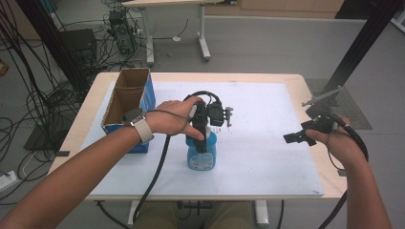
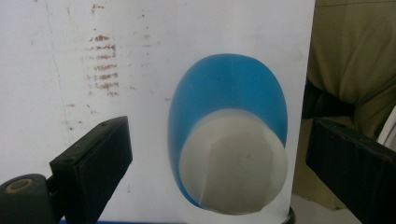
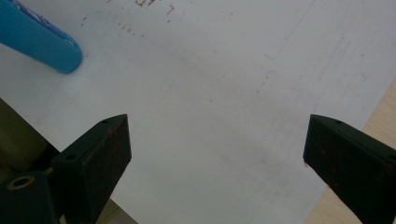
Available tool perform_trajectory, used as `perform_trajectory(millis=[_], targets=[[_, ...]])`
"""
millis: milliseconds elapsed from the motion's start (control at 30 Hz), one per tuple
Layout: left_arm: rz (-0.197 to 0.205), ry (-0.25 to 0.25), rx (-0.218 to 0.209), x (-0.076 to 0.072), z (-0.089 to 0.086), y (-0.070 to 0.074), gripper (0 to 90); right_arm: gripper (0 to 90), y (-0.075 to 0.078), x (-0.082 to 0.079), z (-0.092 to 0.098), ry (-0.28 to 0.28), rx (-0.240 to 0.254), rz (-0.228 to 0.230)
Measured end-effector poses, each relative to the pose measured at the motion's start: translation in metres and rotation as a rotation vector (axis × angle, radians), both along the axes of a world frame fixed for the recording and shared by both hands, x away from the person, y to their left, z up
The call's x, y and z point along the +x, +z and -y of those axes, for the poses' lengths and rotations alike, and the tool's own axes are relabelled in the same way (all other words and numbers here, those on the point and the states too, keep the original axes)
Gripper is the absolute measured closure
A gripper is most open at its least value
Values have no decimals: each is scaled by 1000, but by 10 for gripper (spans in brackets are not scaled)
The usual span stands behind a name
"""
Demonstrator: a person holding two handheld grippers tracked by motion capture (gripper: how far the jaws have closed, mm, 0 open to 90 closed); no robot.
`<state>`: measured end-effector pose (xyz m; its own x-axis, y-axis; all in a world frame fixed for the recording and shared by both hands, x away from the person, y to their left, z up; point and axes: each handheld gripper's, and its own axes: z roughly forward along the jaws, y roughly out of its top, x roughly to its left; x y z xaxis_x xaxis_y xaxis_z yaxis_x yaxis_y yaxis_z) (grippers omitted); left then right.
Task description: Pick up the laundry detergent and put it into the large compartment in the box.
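Bench (image 1: 267,81), high view: blue bottle (image 1: 202,155) stands upright near its front edge, directly under the left gripper (image 1: 203,136). Left gripper view: fingers (image 2: 93,163) spread wide on either side of the bottle's white cap (image 2: 233,161), not touching. Right gripper view: right gripper (image 3: 215,158) fingers wide, holding nothing.
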<state>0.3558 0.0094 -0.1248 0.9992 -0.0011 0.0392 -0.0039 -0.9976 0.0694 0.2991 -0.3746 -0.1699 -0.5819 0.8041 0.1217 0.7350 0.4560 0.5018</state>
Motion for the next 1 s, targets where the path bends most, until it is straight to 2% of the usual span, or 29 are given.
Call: perform_trajectory(millis=[1000], targets=[[6,5,-4,-1,-2,0,75,76,1,0,-1,4,-4,1]])
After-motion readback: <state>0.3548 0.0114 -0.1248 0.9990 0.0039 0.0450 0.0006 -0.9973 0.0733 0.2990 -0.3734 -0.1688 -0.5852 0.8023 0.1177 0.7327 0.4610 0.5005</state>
